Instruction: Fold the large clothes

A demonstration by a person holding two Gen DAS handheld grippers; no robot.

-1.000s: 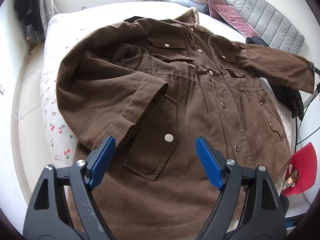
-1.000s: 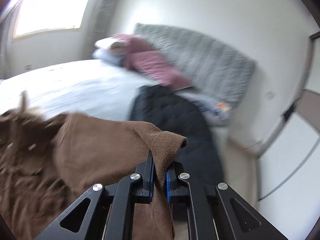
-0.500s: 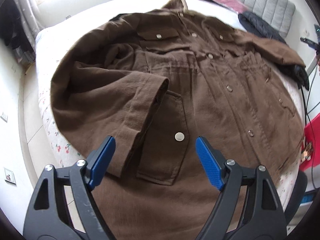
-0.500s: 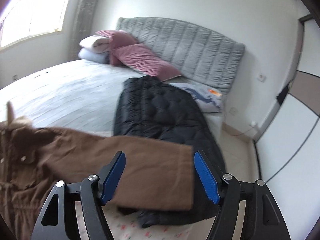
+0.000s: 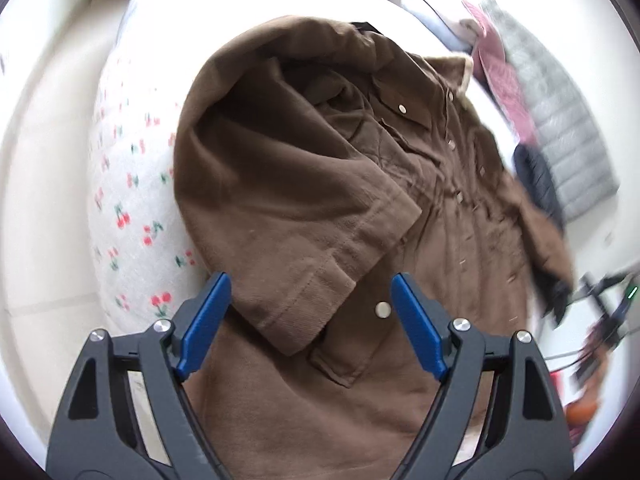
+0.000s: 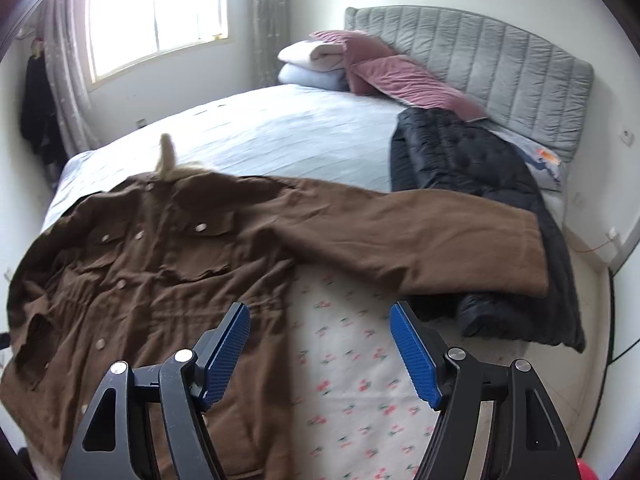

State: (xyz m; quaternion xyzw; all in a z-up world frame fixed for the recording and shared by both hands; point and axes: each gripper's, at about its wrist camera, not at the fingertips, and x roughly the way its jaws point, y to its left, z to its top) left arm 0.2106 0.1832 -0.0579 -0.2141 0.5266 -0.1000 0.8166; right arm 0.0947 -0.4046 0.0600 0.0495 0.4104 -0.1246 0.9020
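A large brown coat (image 5: 400, 208) with snap buttons lies spread face up on the bed. One sleeve is folded across its front, and that sleeve's cuff (image 5: 320, 292) lies just beyond my left gripper (image 5: 310, 320), which is open and holds nothing. In the right wrist view the coat (image 6: 160, 264) fills the left, and its other sleeve (image 6: 420, 240) stretches out to the right over a black jacket. My right gripper (image 6: 320, 344) hangs open and empty over the cherry-print sheet (image 6: 348, 380), beside the coat's side edge.
A black quilted jacket (image 6: 480, 168) lies along the bed's right side, partly under the sleeve. Pink and white pillows (image 6: 360, 64) lean on the grey headboard (image 6: 500, 56). Pale floor (image 5: 40, 200) borders the bed on the left. Cables and a red object (image 5: 592, 360) sit beyond the bed's corner.
My right gripper opened and let go of the sleeve cuff, which now lies flat over the black jacket; it then pulled back. My left gripper shifted and rolled toward the folded sleeve's cuff.
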